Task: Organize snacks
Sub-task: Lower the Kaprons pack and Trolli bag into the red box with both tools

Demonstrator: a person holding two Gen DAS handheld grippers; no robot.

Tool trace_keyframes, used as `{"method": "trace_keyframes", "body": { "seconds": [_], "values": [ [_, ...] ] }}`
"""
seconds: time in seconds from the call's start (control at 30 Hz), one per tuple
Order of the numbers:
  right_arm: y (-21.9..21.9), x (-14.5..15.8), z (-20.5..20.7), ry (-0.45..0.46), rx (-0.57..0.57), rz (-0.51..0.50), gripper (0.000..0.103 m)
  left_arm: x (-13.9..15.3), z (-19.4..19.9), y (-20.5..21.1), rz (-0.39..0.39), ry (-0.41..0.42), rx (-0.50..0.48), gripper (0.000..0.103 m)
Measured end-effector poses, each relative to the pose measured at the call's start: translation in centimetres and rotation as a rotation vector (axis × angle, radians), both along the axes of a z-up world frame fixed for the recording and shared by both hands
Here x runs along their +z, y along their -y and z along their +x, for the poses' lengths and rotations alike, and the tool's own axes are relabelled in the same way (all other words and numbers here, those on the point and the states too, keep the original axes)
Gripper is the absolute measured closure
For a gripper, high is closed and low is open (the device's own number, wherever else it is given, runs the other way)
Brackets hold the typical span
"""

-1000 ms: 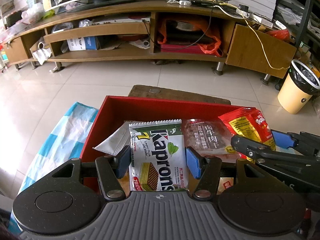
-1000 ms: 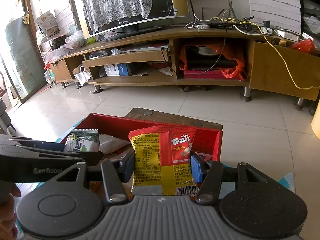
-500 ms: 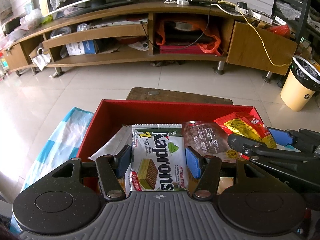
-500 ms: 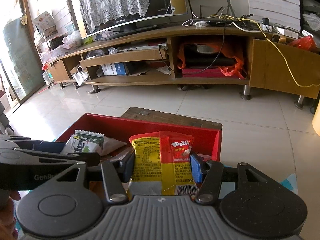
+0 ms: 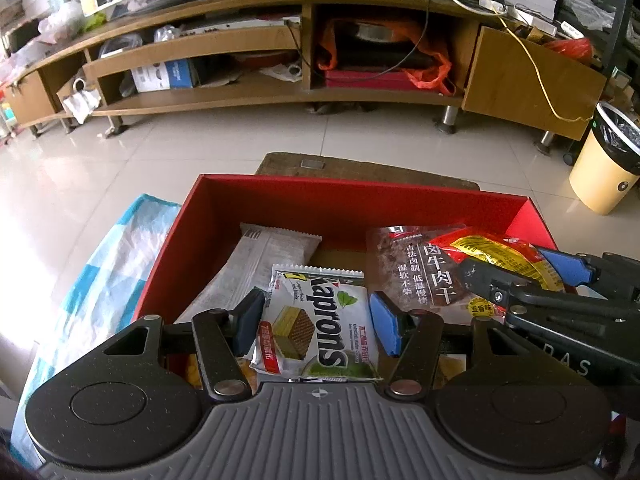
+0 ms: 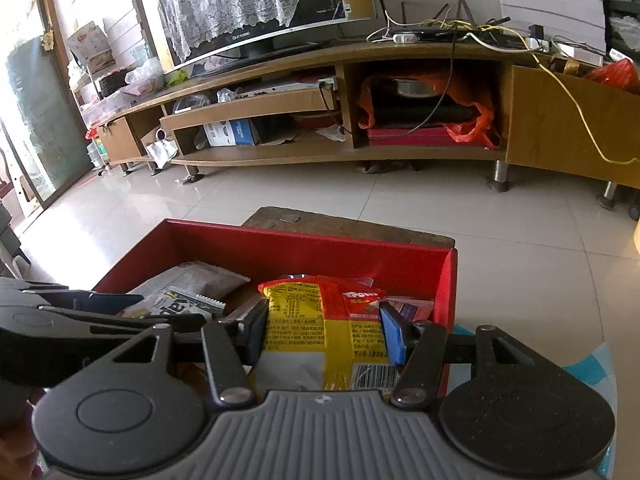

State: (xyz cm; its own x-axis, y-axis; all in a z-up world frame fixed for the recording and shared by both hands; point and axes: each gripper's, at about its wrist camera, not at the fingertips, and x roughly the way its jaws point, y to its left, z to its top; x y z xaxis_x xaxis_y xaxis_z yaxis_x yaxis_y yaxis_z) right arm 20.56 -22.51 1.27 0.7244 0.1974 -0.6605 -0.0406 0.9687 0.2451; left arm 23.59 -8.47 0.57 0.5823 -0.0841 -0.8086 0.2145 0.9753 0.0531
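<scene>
Left wrist view: the left gripper [image 5: 316, 322] holds a green-and-white wafer packet [image 5: 318, 324] between its blue pads [image 5: 385, 328], the jaws closed against the packet's two sides. The packet carries large dark lettering, a picture of a brown layered wafer and a red strip at its lower corner. It hangs tilted over the near part of a red box [image 5: 360, 200], which stands on a worn wooden stool [image 5: 360, 166].

Inside the box, a white wrapper with grey print [image 5: 256, 264] lies at the left, and a clear pouch of dark dried meat [image 5: 416, 272] with white Chinese characters lies at the right. A blue-and-white checked cloth [image 5: 92, 276] spreads on the tiled floor to the left of the box.

Right wrist view: the right gripper [image 6: 324, 330] pinches a red-and-yellow gummy bag [image 6: 324, 320], its jaws shut on the bag's edges. The bag shows a yellow panel of small print, a red panel with a white logo, and a barcode near its bottom. It hangs over the right side of the box, just above the meat pouch as seen from the left camera.

A long wooden TV stand [image 6: 360, 100] fills the background, with a cream bin [image 5: 604, 160] at the far right.
</scene>
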Motion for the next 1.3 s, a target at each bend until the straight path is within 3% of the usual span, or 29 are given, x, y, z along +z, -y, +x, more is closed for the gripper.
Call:
{"method": "trace_keyframes", "body": {
  "seconds": [0.27, 0.9, 1.3],
  "values": [
    [-0.3, 0.3, -0.4, 0.002, 0.037, -0.005, 0.048, 0.3, -0.9, -0.2, 0.021, 0.004, 0.003, 0.038],
    [-0.3, -0.8, 0.4, -0.021, 0.003, -0.067, 0.047, -0.7, -0.3, 0.6, 0.050, 0.002, -0.014, 0.037],
    [-0.5, 0.2, -0.7, -0.031, 0.008, -0.080, 0.046, 0.1, -1.3, 0.6, 0.059, -0.007, -0.008, 0.036]
  ]
}}
